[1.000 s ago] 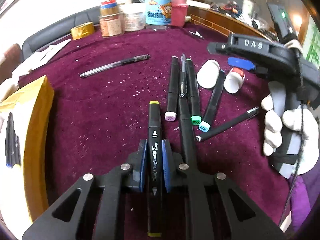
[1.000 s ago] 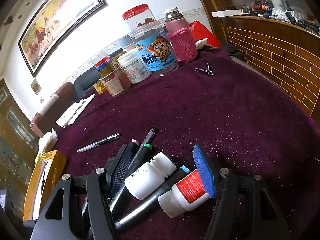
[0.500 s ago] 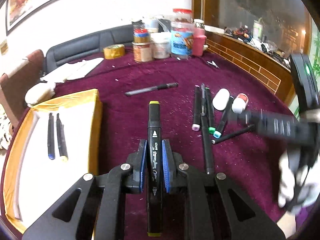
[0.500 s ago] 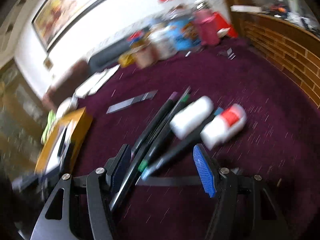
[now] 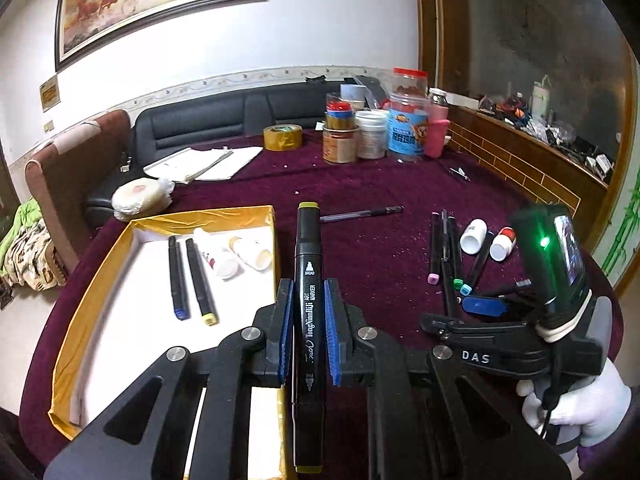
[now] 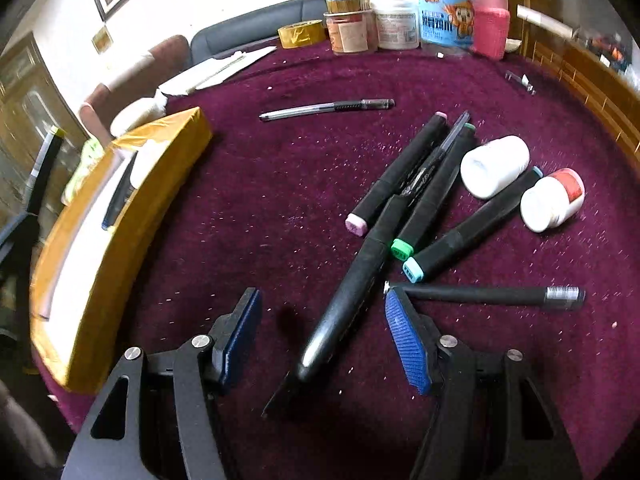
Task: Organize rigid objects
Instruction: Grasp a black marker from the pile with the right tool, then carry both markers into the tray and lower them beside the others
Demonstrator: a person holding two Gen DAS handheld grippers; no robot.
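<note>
Yellow-capped marker [image 5: 309, 320] clamped lengthwise in left tongs [image 5: 307, 344], beside gold box [image 5: 100, 272]

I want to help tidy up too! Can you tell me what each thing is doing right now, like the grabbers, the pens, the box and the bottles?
left gripper: shut on the yellow-capped marker, held in the air.
right gripper: open, jaws just closing, a black pen between them, untouched.
gold box: open, holding two markers and two bottles.
two white bottles: lying on the cloth.
clear pen: lying alone.
</note>
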